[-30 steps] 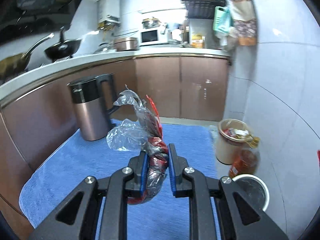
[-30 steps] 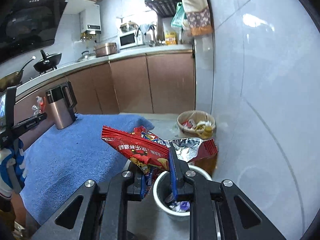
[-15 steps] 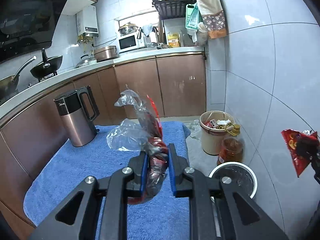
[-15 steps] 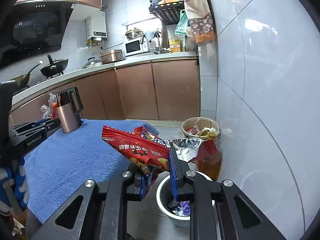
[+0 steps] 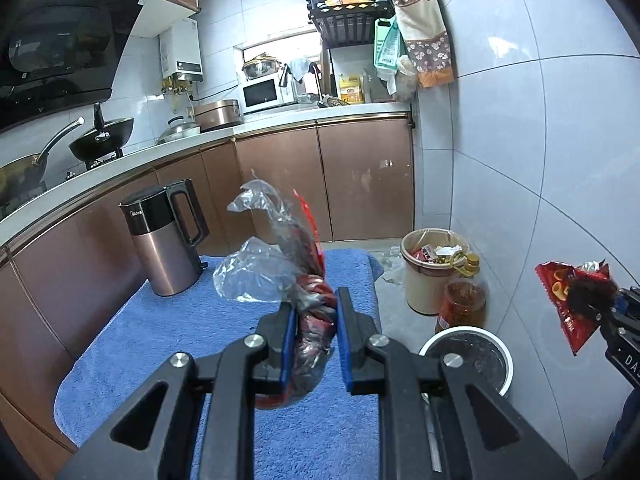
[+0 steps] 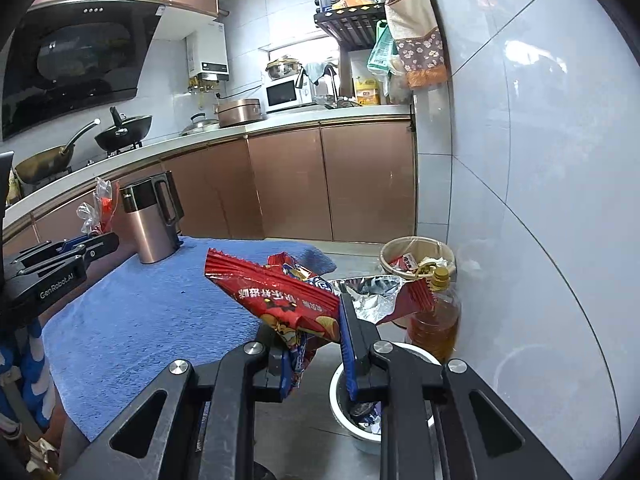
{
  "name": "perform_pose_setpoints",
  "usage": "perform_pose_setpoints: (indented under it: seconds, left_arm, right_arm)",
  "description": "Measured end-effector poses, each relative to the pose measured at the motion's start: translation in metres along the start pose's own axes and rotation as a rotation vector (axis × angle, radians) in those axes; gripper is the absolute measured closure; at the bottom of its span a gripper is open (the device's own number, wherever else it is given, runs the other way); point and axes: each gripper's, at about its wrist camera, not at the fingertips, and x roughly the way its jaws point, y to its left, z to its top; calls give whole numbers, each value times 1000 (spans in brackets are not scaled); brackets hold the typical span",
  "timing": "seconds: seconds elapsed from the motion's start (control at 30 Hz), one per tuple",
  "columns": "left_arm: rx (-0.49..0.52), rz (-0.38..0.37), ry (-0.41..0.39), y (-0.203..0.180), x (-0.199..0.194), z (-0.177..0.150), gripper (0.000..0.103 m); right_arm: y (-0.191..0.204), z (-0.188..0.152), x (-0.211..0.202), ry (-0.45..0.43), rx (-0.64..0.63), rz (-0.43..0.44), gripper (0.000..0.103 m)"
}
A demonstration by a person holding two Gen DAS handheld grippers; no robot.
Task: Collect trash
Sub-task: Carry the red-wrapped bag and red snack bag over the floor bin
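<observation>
My left gripper is shut on a crumpled clear-and-red plastic wrapper, held above the blue towel-covered table. My right gripper is shut on a red snack bag with a silver foil inside, held above a white trash bin on the floor. The bin also shows in the left wrist view, lower right, with the red snack bag above it. The left gripper shows at the left of the right wrist view.
A copper kettle stands at the table's far left. A beige waste basket full of trash and an oil bottle stand on the floor by the tiled wall. Brown cabinets run behind.
Both views have swung up and to the right. The left gripper with its wrapper has moved toward the white bin. The right gripper's snack bag has come into the left wrist view.
</observation>
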Motion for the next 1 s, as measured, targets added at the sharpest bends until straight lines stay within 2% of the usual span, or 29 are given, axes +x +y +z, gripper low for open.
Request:
perform_pose_setpoints:
  seconds: [0.17, 0.43, 1.0]
  left_arm:
    - [7, -7, 13, -2, 2, -1, 86]
    - [34, -31, 74, -13, 24, -11, 86]
    - [79, -60, 194, -33, 92, -29, 86]
  right_arm:
    - [-1, -2, 7, 12, -1, 9, 84]
    - [-8, -8, 26, 51, 21, 14, 84]
    - [-26, -28, 85, 161, 73, 8, 84]
